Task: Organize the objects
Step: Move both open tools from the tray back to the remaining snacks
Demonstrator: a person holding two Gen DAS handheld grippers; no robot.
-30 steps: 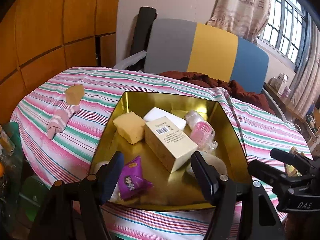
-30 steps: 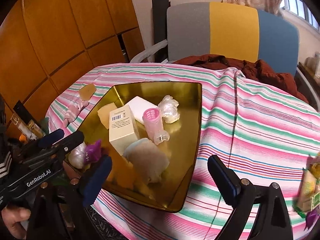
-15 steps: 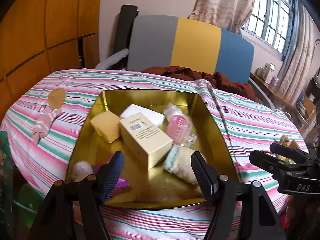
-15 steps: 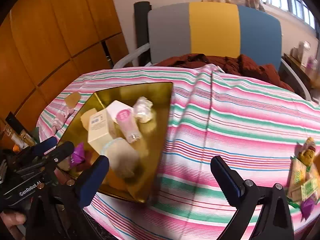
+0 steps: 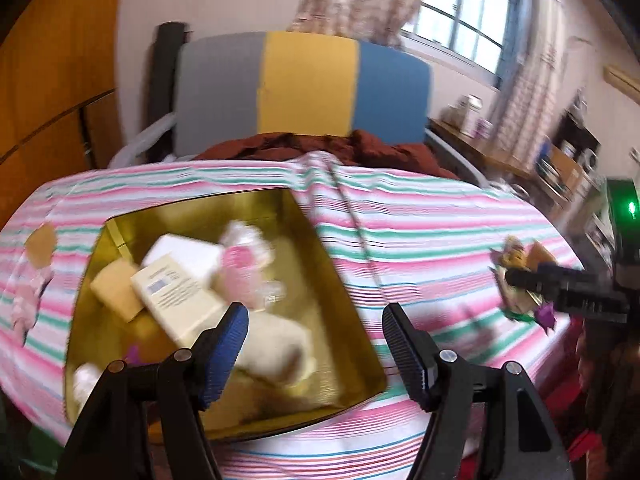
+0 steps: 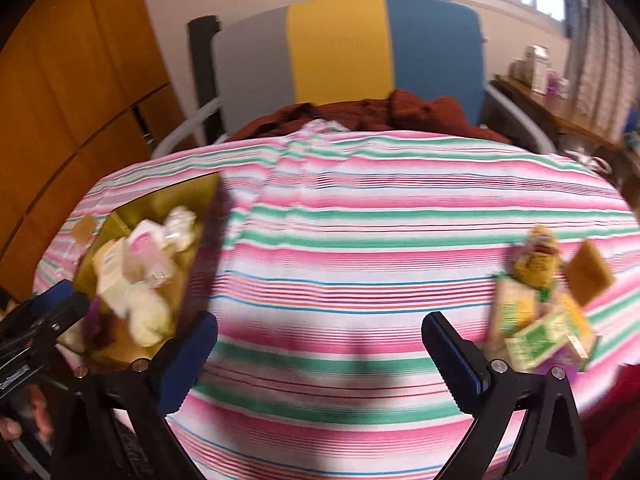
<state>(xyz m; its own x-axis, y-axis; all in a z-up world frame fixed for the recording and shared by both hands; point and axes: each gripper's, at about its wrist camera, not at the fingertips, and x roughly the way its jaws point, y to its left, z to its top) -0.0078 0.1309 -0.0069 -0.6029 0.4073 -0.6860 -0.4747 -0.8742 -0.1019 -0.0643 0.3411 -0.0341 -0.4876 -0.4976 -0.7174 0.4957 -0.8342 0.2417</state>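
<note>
A gold tin tray [image 5: 340, 296] [image 6: 196, 196] on the striped cloth holds a cream box [image 5: 176, 300], a yellow sponge [image 5: 116, 284], a white block [image 5: 184, 252], a pink roller [image 5: 240, 272] and a pale rolled cloth [image 5: 276, 344]. My left gripper [image 5: 314, 328] hovers open over the tray's near right corner, nothing between its fingers. My right gripper [image 6: 320, 336] is open above bare cloth. A pile of small packets and snacks [image 6: 540, 304] [image 5: 520, 276] lies at the table's right, just beyond the right gripper's right finger. Both views are blurred.
A pink sock [image 5: 28, 300] and a tan piece [image 5: 40, 240] lie left of the tray. A grey, yellow and blue chair [image 5: 304, 88] with a dark red garment [image 6: 380, 116] stands behind the table. Wooden panels are at left, shelves and a window at right.
Both grippers have swung to the right across the table. The tray has slid toward the left in both views, and the packet pile has come into the right gripper's reach. Both jaws stay open.
</note>
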